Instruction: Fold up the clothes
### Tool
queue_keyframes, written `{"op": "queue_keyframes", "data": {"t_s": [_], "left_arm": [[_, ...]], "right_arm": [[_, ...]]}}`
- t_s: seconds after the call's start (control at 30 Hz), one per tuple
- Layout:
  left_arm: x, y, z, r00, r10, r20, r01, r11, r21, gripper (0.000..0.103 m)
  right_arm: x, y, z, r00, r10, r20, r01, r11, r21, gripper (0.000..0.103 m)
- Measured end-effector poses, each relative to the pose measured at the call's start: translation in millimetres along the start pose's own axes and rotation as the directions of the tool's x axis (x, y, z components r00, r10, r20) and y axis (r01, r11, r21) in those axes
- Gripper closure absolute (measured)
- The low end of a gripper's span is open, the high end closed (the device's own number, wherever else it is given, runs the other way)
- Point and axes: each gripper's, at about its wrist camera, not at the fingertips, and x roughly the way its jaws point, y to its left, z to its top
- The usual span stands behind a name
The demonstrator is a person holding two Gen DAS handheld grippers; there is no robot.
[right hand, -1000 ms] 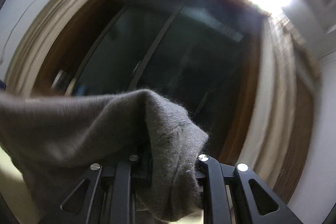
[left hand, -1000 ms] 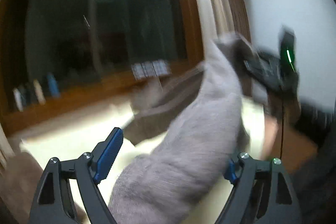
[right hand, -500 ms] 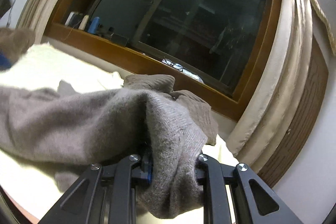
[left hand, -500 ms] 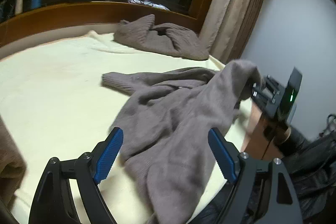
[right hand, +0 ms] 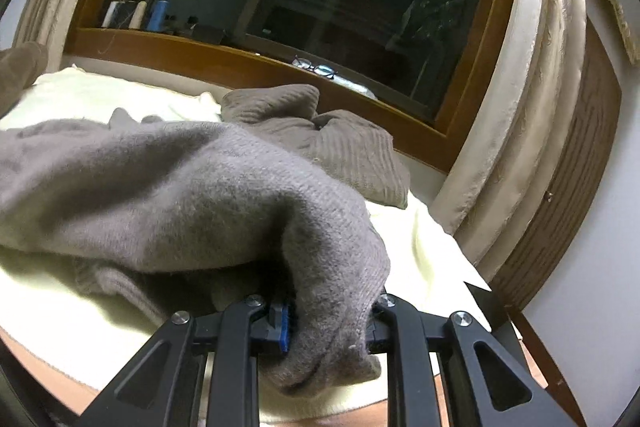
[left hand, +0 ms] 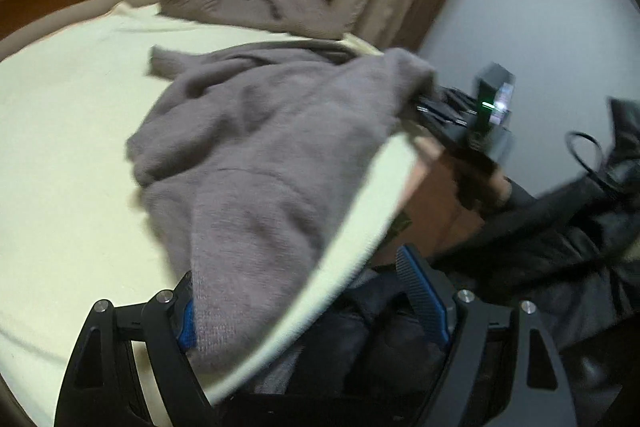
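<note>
The right gripper (right hand: 328, 323) had its jaws narrowed onto a thick bunch of the grey sweater (right hand: 192, 195), the knit wrapped over the right jaw and hanging down at the bottom centre of the right wrist view. The left gripper (left hand: 312, 311) stood with its jaws wide and pressing on nothing, though the sweater's near edge (left hand: 240, 227) lay against the blue pad at the lower left of the left wrist view. A second before, the sweater had hung in the air between the two grippers, stretched up towards the window; half a second before, it was already sinking. Now most of it lay spread across the cream bed cover (left hand: 60, 147), from the centre of the frame towards the right gripper at the right edge of the left wrist view, where only the pinched end stayed lifted. A second brown knit garment (right hand: 344, 143) lay crumpled further back beside the curtain (right hand: 532, 107). The garment seemed to be laid out for flattening, so the folding itself probably had not begun.
</note>
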Motion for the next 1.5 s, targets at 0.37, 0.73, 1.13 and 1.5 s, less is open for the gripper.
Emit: {"op": "queue_keyframes", "data": {"t_s": [0.37, 0.73, 1.13, 1.5], "left_arm": [[23, 11, 0, 0.999, 0.043, -0.024, -0.045, 0.998, -0.053, 0.026], [-108, 18, 34, 0.789, 0.401, 0.466, -0.348, 0.916, -0.198, 0.093], [-147, 41, 22, 0.669, 0.544, 0.506, -0.413, 0.839, -0.355, 0.093], [-155, 50, 14, 0.683, 0.524, 0.509, -0.36, 0.847, -0.391, 0.093]], "right_arm": [[-1, -3, 10, 1.0, -0.018, -0.007, 0.018, 0.999, 0.049, 0.083], [-34, 11, 19, 0.982, 0.135, 0.131, -0.134, 0.991, -0.018, 0.073], [-64, 67, 11, 0.814, 0.579, -0.052, -0.573, 0.784, -0.239, 0.022], [-84, 11, 55, 0.488, 0.869, 0.083, -0.873, 0.485, 0.053, 0.021]]}}
